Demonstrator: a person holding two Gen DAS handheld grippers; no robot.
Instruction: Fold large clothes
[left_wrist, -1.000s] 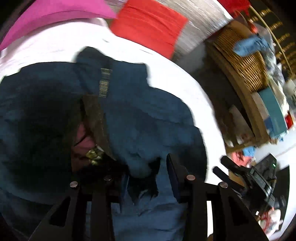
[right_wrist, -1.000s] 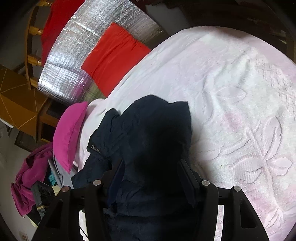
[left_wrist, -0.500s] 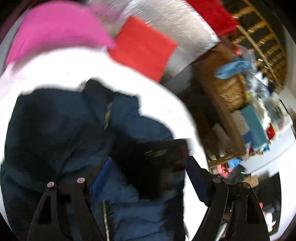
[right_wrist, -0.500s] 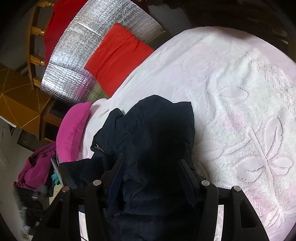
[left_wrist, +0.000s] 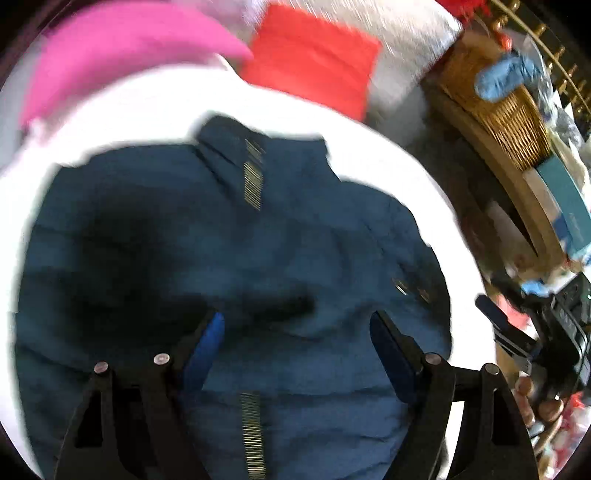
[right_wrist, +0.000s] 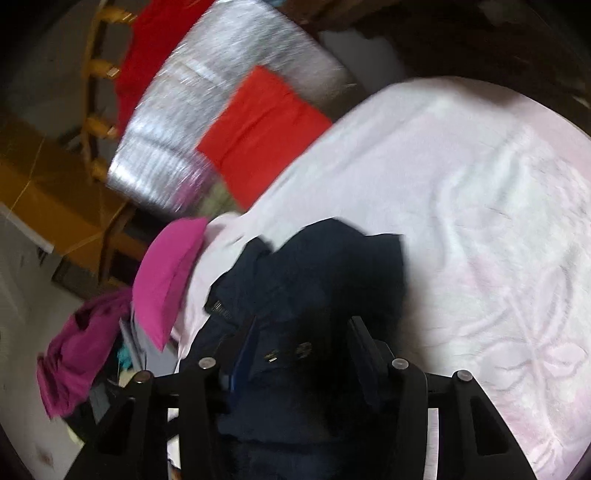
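Observation:
A dark navy zip-up jacket (left_wrist: 236, 258) lies on a white bedspread (left_wrist: 155, 110), collar toward the far side, zipper running down its middle. My left gripper (left_wrist: 295, 332) hovers over the jacket's front with its jaws wide apart and nothing between them. In the right wrist view the jacket (right_wrist: 332, 266) is bunched up on the bedspread (right_wrist: 480, 221). My right gripper (right_wrist: 303, 343) has its jaws apart with jacket fabric lying between them; no pinch shows.
A pink pillow (left_wrist: 110, 51) and a red cushion (left_wrist: 314, 62) lie at the bed's far side against a silver padded panel (right_wrist: 221, 92). A wicker basket (left_wrist: 506, 110) and cluttered shelves stand right of the bed. Magenta clothes (right_wrist: 81, 347) hang off the left.
My left gripper opened from a narrow gap on a fold to wide apart and lifted back. The jacket front now lies flatter with the zipper showing. The right view shifted slightly.

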